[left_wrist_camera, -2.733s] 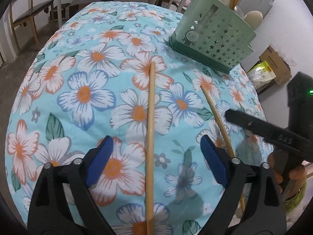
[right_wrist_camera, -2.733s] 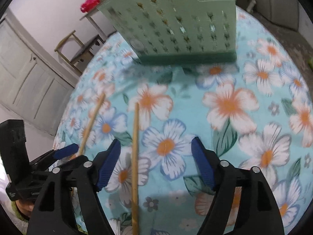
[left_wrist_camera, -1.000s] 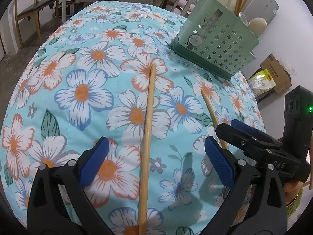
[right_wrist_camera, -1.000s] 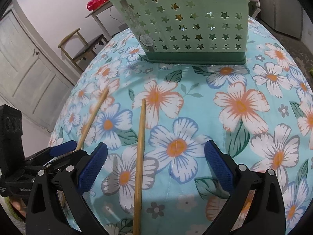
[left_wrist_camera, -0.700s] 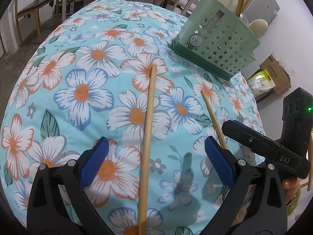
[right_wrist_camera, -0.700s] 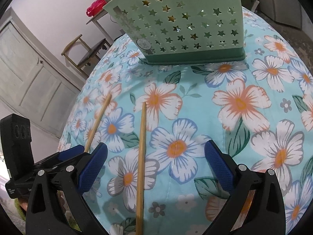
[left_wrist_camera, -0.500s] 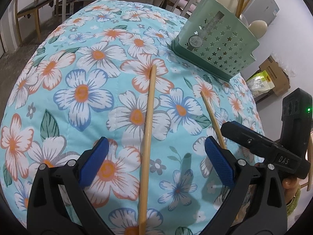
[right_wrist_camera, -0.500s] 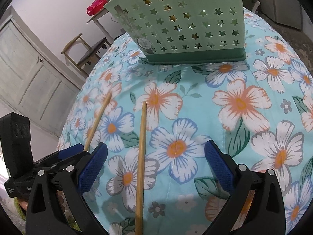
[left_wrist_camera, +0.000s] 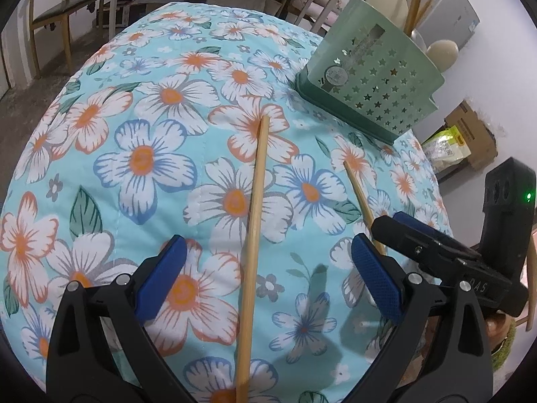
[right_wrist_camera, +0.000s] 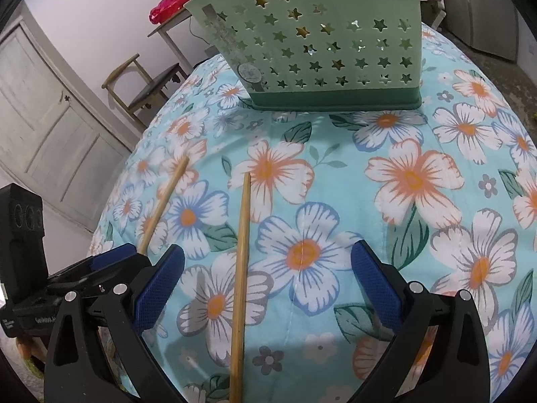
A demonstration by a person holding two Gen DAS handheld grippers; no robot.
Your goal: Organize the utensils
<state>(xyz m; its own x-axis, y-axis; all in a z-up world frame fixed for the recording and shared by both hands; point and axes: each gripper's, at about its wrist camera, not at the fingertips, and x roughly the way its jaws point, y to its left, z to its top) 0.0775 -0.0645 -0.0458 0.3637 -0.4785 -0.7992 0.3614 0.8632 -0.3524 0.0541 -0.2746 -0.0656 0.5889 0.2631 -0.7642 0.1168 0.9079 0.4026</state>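
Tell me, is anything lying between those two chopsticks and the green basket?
Nothing visible. Only bare flowered cloth lies between the left chopstick, the right chopstick and the basket. Each open gripper straddles its stick.

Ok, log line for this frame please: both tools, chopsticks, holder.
left tool: open, straddling chopstick | right tool: open, over second chopstick | both chopsticks flat on floral cloth | green holder: upright, holds utensils

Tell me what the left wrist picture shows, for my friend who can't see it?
The open left gripper sits over a wooden chopstick lying on a flowery blue tablecloth. A second chopstick lies to its right, by the right gripper. A green star-holed utensil basket stands further back.
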